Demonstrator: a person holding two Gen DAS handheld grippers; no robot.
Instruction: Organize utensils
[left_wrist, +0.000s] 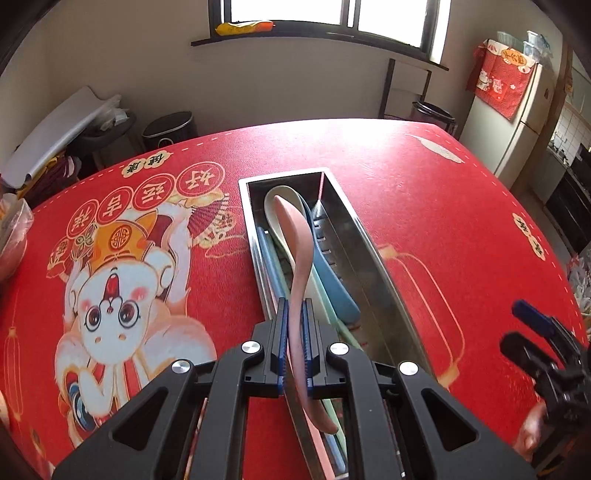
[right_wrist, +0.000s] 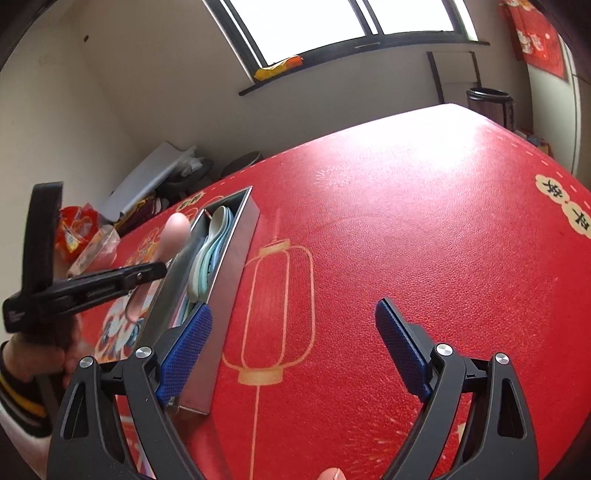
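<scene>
On the red printed tablecloth (left_wrist: 424, 206) the steel utensil tray (left_wrist: 354, 236) is your landmark, lying lengthwise away from you. Inside it, along its left side, lie a cream spoon (left_wrist: 271, 201), a blue spoon (left_wrist: 332, 280) and pale chopsticks (left_wrist: 275, 269); its right side shows bare slotted metal. Beyond the tray's far end, off the table, stand a dark bin (left_wrist: 170, 131) and a fridge (left_wrist: 517, 122) to the right. Your left gripper (left_wrist: 294, 345) sits over the tray's near end, jaws narrowed and clamped on the handle of the pink spoon (left_wrist: 295, 258), whose bowl reaches forward above the spoons in the tray. Your right gripper (right_wrist: 295, 350) hovers just right of the tray's near end, jaws spread wide, holding nothing; its left pad (right_wrist: 186, 350) overlaps the tray wall, contact unclear.
</scene>
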